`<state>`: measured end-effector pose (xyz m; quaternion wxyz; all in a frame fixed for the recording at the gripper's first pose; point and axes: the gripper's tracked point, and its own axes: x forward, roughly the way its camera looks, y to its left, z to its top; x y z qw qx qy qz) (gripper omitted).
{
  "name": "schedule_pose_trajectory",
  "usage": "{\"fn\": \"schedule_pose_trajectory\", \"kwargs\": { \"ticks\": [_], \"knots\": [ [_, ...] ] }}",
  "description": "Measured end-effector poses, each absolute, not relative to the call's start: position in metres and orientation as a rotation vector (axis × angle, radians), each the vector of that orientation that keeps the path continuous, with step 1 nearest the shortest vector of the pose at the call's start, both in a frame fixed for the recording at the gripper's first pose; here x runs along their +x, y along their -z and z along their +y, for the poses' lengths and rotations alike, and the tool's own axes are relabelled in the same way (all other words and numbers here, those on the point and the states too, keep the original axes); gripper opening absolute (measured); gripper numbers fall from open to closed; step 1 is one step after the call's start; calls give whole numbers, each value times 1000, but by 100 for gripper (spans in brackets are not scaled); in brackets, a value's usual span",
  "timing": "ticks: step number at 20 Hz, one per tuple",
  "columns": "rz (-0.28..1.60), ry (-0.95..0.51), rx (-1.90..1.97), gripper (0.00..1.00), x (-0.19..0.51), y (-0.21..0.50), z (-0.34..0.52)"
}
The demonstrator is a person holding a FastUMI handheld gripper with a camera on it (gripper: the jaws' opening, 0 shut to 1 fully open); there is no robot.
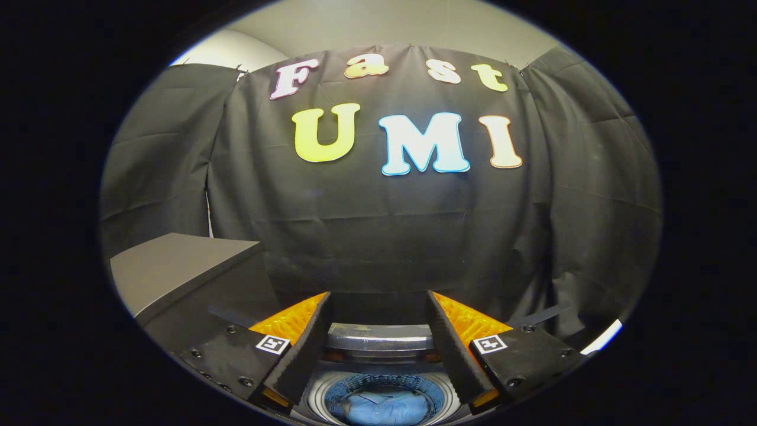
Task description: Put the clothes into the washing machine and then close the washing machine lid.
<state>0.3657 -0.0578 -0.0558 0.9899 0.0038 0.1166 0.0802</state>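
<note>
Hand-held gripper (378, 331): fingers apart, empty, raised above the washing machine (378, 346). Clothes (378, 408): blue bundle already in the drum, below and between the fingers. Lid appears open; likely closing comes next.

The gripper (378, 331) hangs above an open washing machine (378, 346), its two fingers (307, 349) spread wide apart with nothing held between them. Down in the gap between the fingers, the round drum opening shows a bundle of blue clothes (384, 407) lying inside. Just beyond the opening, the raised lid (380, 337) stands at the back of the machine, a silvery band crossing between the fingertips. To the left of the gripper sits a grey tabletop (171, 269) with a dark edge. Black cloth (378, 236) drapes the booth wall behind everything.
</note>
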Motion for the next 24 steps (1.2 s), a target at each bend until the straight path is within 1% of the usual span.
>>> {"fn": "schedule_pose_trajectory", "kwargs": {
  "ticks": [11, 20, 24],
  "knots": [
    [228, -170, 2, 97, 337, 71, -59],
    [379, -184, -8, 97, 269, 153, -68],
    [386, -208, -29, 97, 237, 161, -71]
  ]
}}
